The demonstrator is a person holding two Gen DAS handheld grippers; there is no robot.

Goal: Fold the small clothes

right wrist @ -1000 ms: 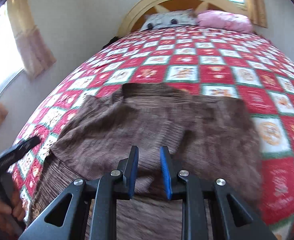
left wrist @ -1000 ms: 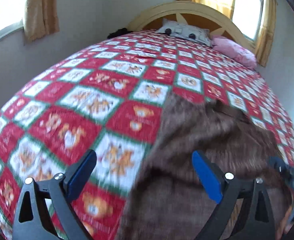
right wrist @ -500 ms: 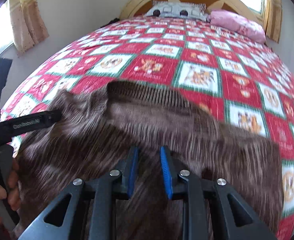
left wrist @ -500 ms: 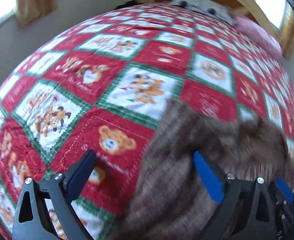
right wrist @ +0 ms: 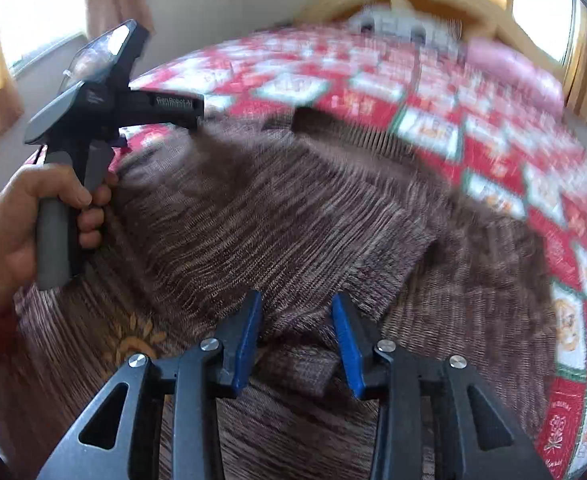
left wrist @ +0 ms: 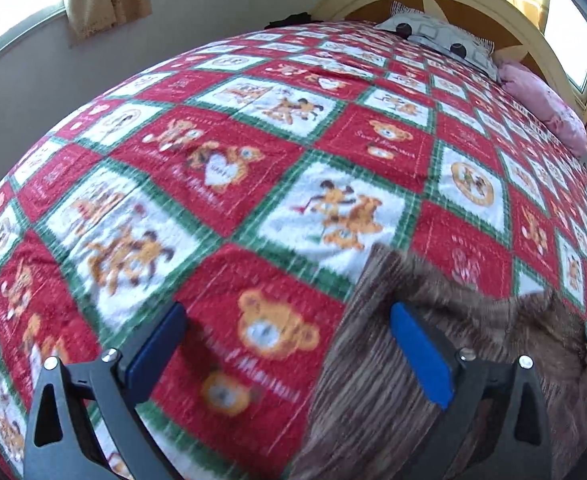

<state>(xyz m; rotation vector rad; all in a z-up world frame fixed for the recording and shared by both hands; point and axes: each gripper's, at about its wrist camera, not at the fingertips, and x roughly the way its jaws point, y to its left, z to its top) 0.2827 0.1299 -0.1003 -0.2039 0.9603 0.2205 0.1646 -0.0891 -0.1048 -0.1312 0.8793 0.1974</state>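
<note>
The right gripper has opened: half a second ago its blue pads were almost together on a pinch of cloth, and now they stand moderately apart, with a small folded edge of the brown knitted sweater lying loose between them and not held. I judge that this fold was just released. The sweater lies on the red teddy-bear bedspread, near the foot of the bed, with one layer turned over the other, so the folding looks partly done. The left gripper is wide open as before and holds nothing; its right pad is above the sweater's left edge and its left pad above the bare bedspread. In the right wrist view the person's hand holds the left gripper's handle beside the garment. The next grasp probably needs a new edge.
</note>
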